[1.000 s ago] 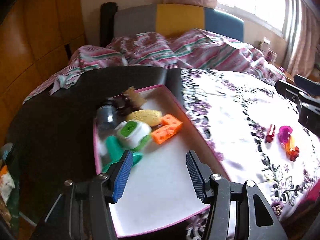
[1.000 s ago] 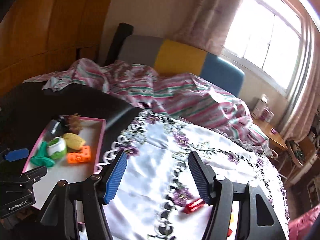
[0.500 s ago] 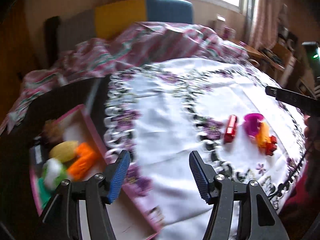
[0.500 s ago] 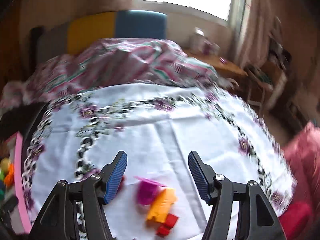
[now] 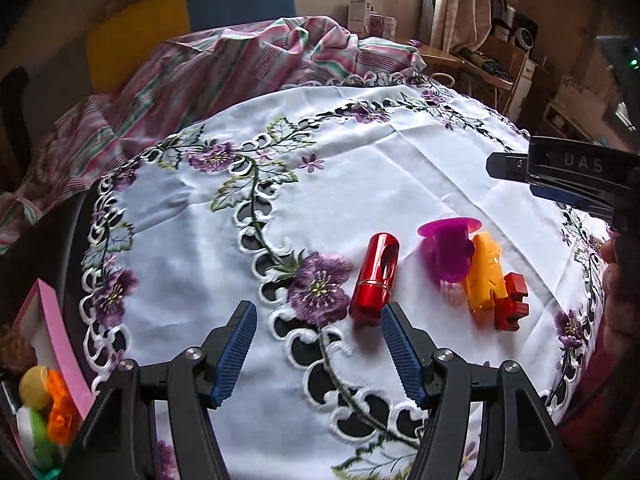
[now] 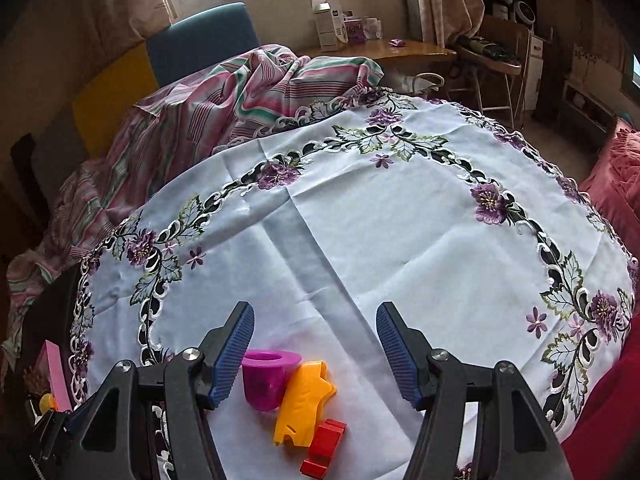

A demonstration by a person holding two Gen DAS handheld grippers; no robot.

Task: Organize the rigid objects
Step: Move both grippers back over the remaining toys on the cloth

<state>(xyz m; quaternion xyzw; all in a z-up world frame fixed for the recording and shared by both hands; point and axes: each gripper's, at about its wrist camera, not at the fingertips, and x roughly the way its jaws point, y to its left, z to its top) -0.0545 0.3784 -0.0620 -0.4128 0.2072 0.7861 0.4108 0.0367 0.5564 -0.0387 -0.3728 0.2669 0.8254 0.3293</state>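
Left gripper (image 5: 316, 340) part open and empty over the embroidered tablecloth (image 5: 360, 168), red cylinder (image 5: 375, 278) lying just beyond its right fingertip, long axis running away from the claw, right gripper (image 6: 315, 340) likewise part open, empty, above the magenta cup (image 6: 266, 378).

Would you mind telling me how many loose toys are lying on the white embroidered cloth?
4, in a row: a red cylinder leftmost, then a magenta cup, an orange piece touching it, and a red block at the right end.
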